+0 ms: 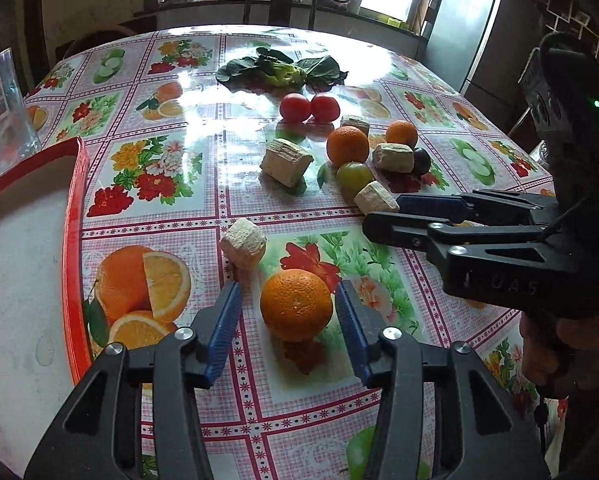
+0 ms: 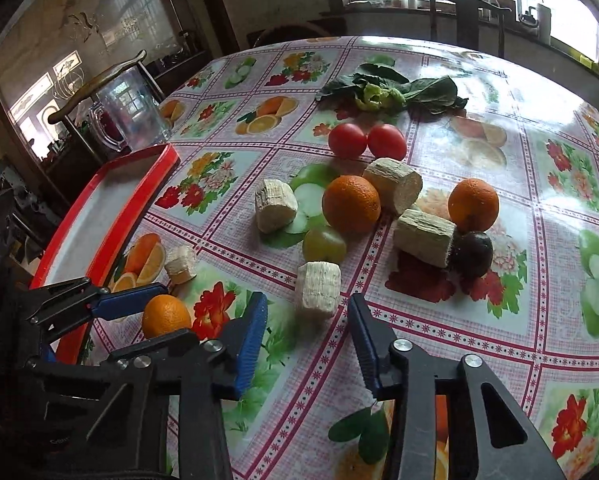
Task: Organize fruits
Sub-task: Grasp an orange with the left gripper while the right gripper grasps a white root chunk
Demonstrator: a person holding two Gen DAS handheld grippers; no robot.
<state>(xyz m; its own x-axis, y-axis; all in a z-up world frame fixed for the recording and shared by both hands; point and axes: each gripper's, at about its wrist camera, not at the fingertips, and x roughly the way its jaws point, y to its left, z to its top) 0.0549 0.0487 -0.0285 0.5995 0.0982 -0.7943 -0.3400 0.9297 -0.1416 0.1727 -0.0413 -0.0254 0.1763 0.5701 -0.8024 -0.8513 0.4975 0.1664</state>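
The left gripper (image 1: pixel 288 309) straddles the near orange (image 1: pixel 296 304), jaws apart, with a visible gap between each blue pad and the peel; nothing is grasped yet. Judged step: close on this orange and carry it to the red tray (image 1: pixel 74 240) just to the left. Centre the pads on the widest part, close gently to avoid bruising, then lift straight up before moving sideways, clearing the pale chunk (image 1: pixel 243 243) just beyond. The right gripper (image 2: pixel 307 332) is released and empty, facing another pale chunk (image 2: pixel 318 289). Farther off lie two oranges (image 2: pixel 351 204), a green fruit (image 2: pixel 324 245), a dark fruit (image 2: pixel 472 254), tomatoes (image 2: pixel 347 141) and greens (image 2: pixel 391 90).
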